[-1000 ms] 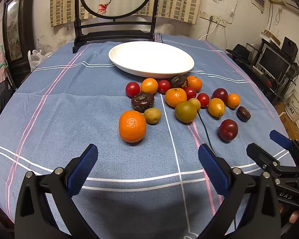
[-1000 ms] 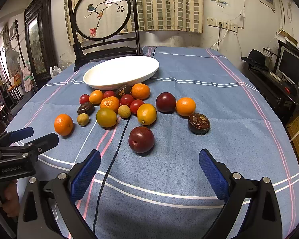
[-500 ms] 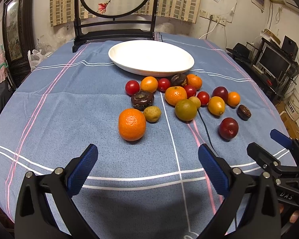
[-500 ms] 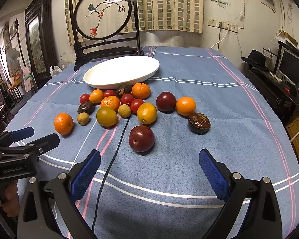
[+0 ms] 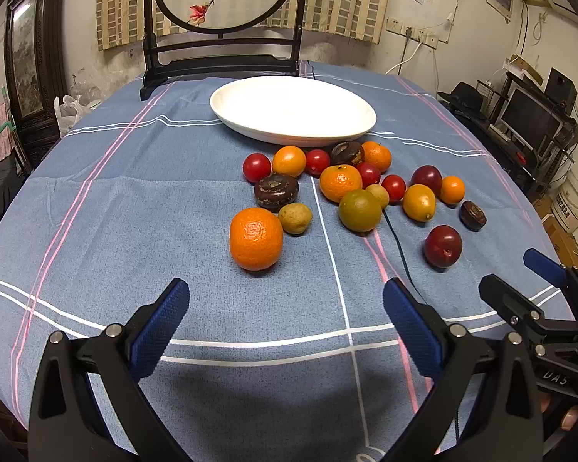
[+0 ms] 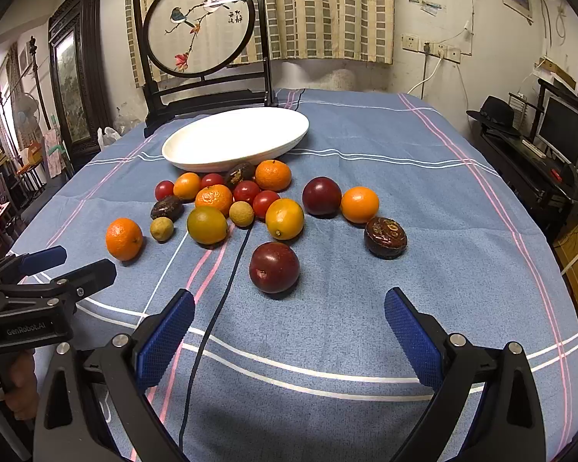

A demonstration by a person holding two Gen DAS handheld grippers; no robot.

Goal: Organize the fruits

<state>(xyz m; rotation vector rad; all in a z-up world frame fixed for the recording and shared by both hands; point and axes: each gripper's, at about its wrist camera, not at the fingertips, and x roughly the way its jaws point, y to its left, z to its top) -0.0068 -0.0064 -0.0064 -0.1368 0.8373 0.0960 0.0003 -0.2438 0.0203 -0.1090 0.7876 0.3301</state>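
Note:
Several fruits lie loose on the blue cloth in front of an empty white oval plate (image 5: 293,109) (image 6: 235,136). My left gripper (image 5: 285,308) is open and empty, just short of a large orange (image 5: 255,238) (image 6: 123,238). My right gripper (image 6: 289,321) is open too, with a dark red plum (image 6: 274,266) (image 5: 442,245) a little ahead of its fingers. Cherry tomatoes (image 5: 256,166), a green-yellow citrus (image 5: 360,210), a yellow lemon (image 6: 284,218) and a brown wrinkled fruit (image 6: 385,237) fill the cluster.
A black cable (image 6: 227,288) runs across the cloth from the fruit pile toward me. A dark wooden screen stand (image 5: 221,65) sits behind the plate. A shelf with a monitor (image 6: 566,131) is off the table's right side. A hand (image 6: 17,389) holds the left gripper's handle.
The left gripper has crept slightly forward toward the large orange. The right gripper has edged a little closer to the dark red plum. No fruit has moved.

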